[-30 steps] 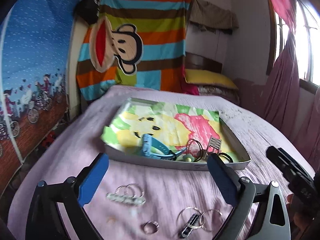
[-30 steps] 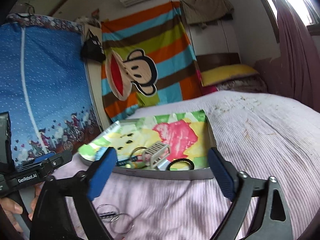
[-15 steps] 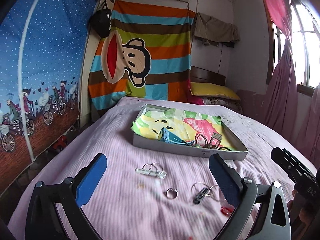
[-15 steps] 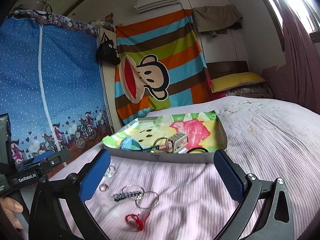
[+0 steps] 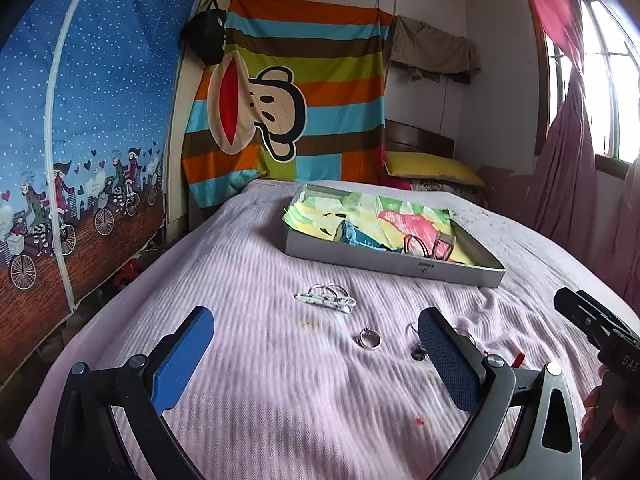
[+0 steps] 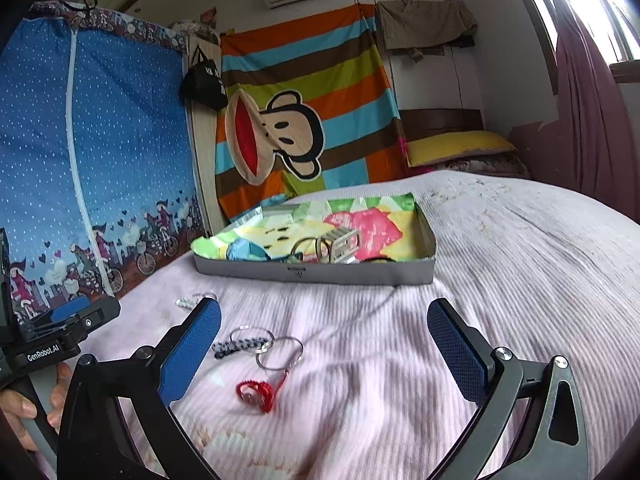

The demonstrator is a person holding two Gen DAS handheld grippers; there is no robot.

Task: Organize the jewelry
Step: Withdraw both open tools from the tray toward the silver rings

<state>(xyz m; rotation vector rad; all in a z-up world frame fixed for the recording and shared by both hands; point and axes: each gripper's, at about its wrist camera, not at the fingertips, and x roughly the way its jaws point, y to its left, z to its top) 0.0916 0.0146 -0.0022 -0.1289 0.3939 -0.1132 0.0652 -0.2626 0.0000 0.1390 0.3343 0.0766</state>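
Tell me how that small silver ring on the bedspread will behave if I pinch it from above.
The silver ring looks thin, rigid and light, so it will probably skid or flip on the soft pink bedspread. Lying nearly flat, it offers little edge; the wide blue pads may press it into the fabric. Once tipped on edge, it could roll.

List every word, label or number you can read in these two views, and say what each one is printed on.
"GenRobot.AI": on the body of the left claw's handle, seen in the right wrist view.
"DAS": on the right claw's handle body, cut off at the frame edge, so likely incomplete.
Small dark mark on the grey tray's front wall: too small to read.
White lettering on the black bag hanging on the wall: too blurred to read.
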